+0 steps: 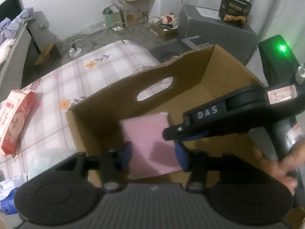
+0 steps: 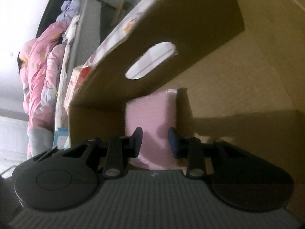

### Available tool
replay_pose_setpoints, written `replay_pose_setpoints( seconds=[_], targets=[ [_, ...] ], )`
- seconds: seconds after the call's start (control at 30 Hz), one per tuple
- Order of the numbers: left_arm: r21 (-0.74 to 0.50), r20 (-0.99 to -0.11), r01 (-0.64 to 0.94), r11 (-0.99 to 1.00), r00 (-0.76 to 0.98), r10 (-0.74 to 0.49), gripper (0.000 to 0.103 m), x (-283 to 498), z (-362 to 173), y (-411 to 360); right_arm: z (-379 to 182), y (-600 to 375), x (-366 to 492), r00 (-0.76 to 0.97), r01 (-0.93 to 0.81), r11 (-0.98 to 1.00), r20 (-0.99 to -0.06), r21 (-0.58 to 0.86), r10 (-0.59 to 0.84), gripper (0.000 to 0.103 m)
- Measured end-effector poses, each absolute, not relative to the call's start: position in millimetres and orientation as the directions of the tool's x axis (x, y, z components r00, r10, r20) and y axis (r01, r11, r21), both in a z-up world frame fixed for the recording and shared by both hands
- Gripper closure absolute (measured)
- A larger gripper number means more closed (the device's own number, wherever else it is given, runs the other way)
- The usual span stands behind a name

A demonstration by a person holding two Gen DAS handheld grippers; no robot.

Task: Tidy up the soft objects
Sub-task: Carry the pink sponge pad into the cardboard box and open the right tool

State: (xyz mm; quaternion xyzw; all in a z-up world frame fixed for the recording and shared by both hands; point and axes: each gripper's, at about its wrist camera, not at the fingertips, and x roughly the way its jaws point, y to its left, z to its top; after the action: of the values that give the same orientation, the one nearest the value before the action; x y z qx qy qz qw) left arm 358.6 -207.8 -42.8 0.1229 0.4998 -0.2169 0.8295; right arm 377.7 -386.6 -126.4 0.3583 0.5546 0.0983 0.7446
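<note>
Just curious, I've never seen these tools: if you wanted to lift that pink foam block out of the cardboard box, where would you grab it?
I'd probably pinch the pink foam block across its two long side edges, coming down from above through the open top of the cardboard box. It lies flat on the box floor, so only its top and sides are reachable, and the left hand-held gripper already straddles it, open.
</note>
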Motion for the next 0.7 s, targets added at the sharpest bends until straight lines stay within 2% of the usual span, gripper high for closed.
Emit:
replay_pose_setpoints(
  seconds=[0.23,0.37,0.7],
  targets=[
    [-0.006,-0.853,0.485,0.874,0.453,-0.257,0.041,348.5,-18.1,-196.2,-131.3,-388.0,386.2,0.381,0.272,0.736,-0.772,0.620,0.509,0.072],
    [0.003,-0.843,0.473,0.881,0.476,-0.252,0.040,348.7,-8.0,-190.1,-137.3,-372.2,401.6,0.354,0.248,0.774,-0.798,0.582,0.487,0.072],
    [-0.001,-0.827,0.456,0.890,0.500,-0.257,0.039,348.8,4.6,-173.6,-130.6,-337.2,413.7,0.308,0.115,0.809,-0.795,0.577,0.523,0.073]
  ],
)
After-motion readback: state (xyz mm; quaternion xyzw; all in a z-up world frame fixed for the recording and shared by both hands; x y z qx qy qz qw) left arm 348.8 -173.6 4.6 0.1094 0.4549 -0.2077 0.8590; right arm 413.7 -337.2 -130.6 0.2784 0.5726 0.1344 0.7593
